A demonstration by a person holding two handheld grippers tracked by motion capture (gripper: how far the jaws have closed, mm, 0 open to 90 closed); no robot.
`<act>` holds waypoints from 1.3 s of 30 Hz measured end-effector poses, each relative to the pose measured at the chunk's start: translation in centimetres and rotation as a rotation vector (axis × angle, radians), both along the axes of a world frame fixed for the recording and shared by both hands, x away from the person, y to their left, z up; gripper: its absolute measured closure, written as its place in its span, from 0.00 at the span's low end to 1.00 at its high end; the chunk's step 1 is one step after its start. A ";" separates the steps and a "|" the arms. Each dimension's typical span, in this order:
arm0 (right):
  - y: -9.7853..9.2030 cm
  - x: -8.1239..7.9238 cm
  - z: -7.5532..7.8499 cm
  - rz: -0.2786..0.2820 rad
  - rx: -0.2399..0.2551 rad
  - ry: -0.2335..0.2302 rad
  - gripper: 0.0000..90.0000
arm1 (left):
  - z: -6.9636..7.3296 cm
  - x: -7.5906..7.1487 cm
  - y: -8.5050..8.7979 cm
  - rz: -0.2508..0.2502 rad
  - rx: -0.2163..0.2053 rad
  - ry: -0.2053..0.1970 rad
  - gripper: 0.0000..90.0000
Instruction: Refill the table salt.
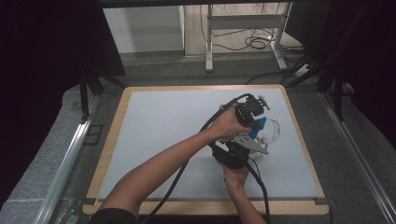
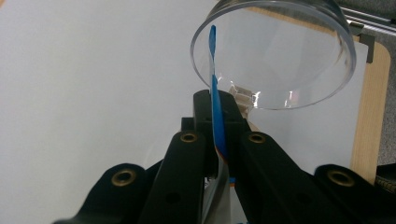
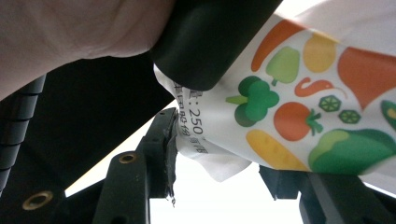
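High view shows the work near the right middle of the bench: a printed pouch, blue on 1 face, held up off the surface between both tongs, with a clear plastic bowl just beyond it. In the left gripper view the left tongs are clamped flat on the pouch's thin blue edge, jaws drawn fully together on it, and the pouch's upper end reaches over the rim of the clear round bowl ahead. In the right gripper view the right tongs stand about half apart around the pouch's white end, which carries vegetable pictures and printed text. 1 jaw pad touches a crumpled corner of it; the other jaw looks clear of the film, though that side is partly hidden, so the grip there is probably light at best.

The risks follow from that. If the pouch is to be emptied into the bowl, a weak hold on the bottom corner could let it slip and swing on the left tongs alone. The bowl is light and stands free, so a nudge from the pouch or a jaw could tip it or push it toward the bench's wooden edge.
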State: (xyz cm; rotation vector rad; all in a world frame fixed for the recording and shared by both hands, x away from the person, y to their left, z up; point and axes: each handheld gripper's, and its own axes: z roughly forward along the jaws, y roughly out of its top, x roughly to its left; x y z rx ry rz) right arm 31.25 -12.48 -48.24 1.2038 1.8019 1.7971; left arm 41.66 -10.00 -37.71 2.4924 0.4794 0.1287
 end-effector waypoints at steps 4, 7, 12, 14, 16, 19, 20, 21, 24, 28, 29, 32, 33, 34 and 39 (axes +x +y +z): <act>0.0 0.0 0.0 0.001 -0.005 0.001 0.58 | -0.1 0.0 0.0 0.000 -0.001 0.001 1.00; -0.1 0.0 -0.1 0.000 -0.008 0.001 0.58 | -0.2 0.0 -0.1 -0.002 0.001 0.004 1.00; 0.0 0.0 -0.3 -0.006 -0.011 -0.001 0.58 | -0.3 0.1 0.0 -0.001 0.002 0.006 1.00; 0.1 0.1 -0.4 -0.013 -0.020 -0.010 0.58 | -0.3 0.1 0.0 0.001 0.002 0.006 1.00; 0.3 0.0 -0.6 -0.022 -0.040 -0.020 0.58 | -0.2 0.1 0.1 0.002 -0.002 0.005 1.00; 0.5 -0.1 -0.7 -0.027 -0.048 -0.028 0.58 | -0.2 0.1 0.3 0.004 -0.005 0.002 1.00; 0.6 0.0 -0.6 -0.028 -0.050 -0.030 0.58 | -0.1 0.1 0.3 0.006 -0.006 0.003 1.00; 0.6 -0.1 -0.7 -0.030 -0.048 -0.031 0.58 | -0.1 0.1 0.3 0.006 -0.007 0.004 1.00; 0.8 -0.1 -0.8 -0.039 -0.060 -0.039 0.58 | -0.2 0.2 0.4 0.006 -0.006 0.004 1.00; 0.9 0.0 -0.9 -0.042 -0.060 -0.035 0.58 | -0.4 0.2 0.3 0.005 0.001 0.007 1.00; 0.9 0.0 -0.9 -0.042 -0.059 -0.034 0.58 | -0.5 0.3 0.3 0.006 0.000 0.008 1.00; 0.9 0.1 -1.0 -0.044 -0.049 -0.029 0.58 | -0.5 0.3 0.3 0.006 0.001 0.008 1.00; 0.9 0.1 -1.0 -0.044 -0.045 -0.028 0.58 | -0.6 0.3 0.3 0.006 0.002 0.007 1.00; 0.9 0.1 -0.9 -0.042 -0.038 -0.022 0.58 | -0.6 0.4 0.3 0.006 0.004 0.008 1.00; 0.9 0.0 -0.9 -0.040 -0.024 -0.017 0.58 | -0.6 0.3 0.2 0.006 0.007 0.007 1.00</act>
